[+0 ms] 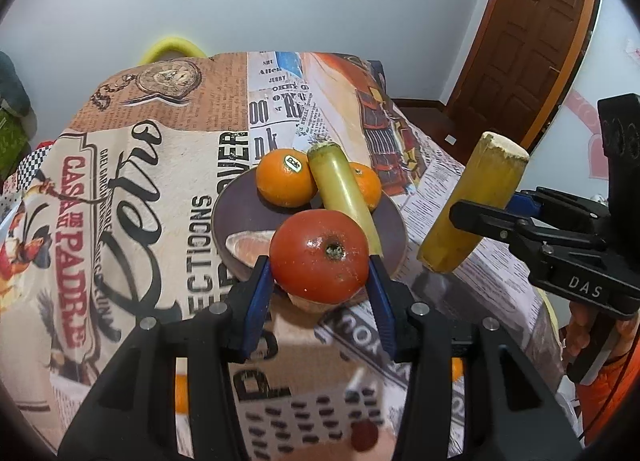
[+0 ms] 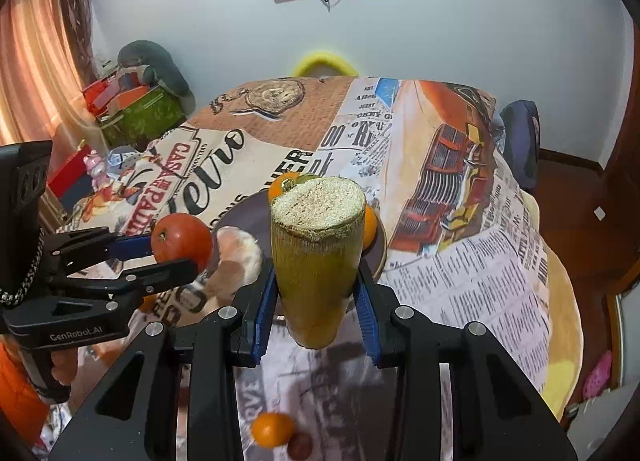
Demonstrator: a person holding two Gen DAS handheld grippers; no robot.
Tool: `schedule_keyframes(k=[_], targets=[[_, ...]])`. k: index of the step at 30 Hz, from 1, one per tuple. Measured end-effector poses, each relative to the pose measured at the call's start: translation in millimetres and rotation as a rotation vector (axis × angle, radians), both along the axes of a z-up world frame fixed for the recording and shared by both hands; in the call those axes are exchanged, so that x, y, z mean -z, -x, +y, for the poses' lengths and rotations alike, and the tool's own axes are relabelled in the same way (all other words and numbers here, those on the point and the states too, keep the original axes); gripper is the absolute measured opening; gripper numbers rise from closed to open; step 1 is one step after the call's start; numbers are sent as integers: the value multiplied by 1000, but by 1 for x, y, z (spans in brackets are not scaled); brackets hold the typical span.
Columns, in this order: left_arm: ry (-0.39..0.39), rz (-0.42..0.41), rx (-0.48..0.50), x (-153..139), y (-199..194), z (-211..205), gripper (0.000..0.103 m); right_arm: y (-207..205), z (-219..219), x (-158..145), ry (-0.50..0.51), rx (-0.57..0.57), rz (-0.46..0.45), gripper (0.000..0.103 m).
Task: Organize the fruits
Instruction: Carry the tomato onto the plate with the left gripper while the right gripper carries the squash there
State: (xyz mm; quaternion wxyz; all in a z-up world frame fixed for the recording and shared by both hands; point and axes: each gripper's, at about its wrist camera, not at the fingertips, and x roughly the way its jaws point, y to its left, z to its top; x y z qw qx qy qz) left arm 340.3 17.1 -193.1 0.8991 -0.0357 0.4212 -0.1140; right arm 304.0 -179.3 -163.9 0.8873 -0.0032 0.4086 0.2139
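The left gripper (image 1: 319, 275) has its jaws clamped on a tomato (image 1: 319, 255), held above the near rim of a dark plate (image 1: 232, 205) on the worktop (image 1: 140, 181). The plate carries two oranges (image 1: 285, 177), a cane piece (image 1: 343, 197) and a mushroom (image 2: 236, 257). To the right, the right gripper (image 2: 316, 299) grips a second cane stick (image 2: 316, 257) near the plate.
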Motion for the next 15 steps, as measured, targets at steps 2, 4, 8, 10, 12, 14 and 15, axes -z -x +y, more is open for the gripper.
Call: schedule_keyframes(k=[2,4,8,10,12,14,15], targets=[[1,5,1,4,-9,0,47,-8,2,4,3,-4,4,34],[1,15,0,9,-20,-1,47,-16,4,9,11,-7,11,34],[-8,36,-22,18,-40,0,47,-34,10,24,31,-23,36,34],[-12,43,-30,22,-49,0,47,-42,12,31,27,-28,51,34],[-20,46,-34,25,-56,0,47,-46,12,34,15,-26,52,34],[-24,52,-40,30,-63,-1,47,-51,12,36,2,-26,53,34],[-22,56,-40,31,-65,-1,47,-53,12,36,-4,-23,53,34]])
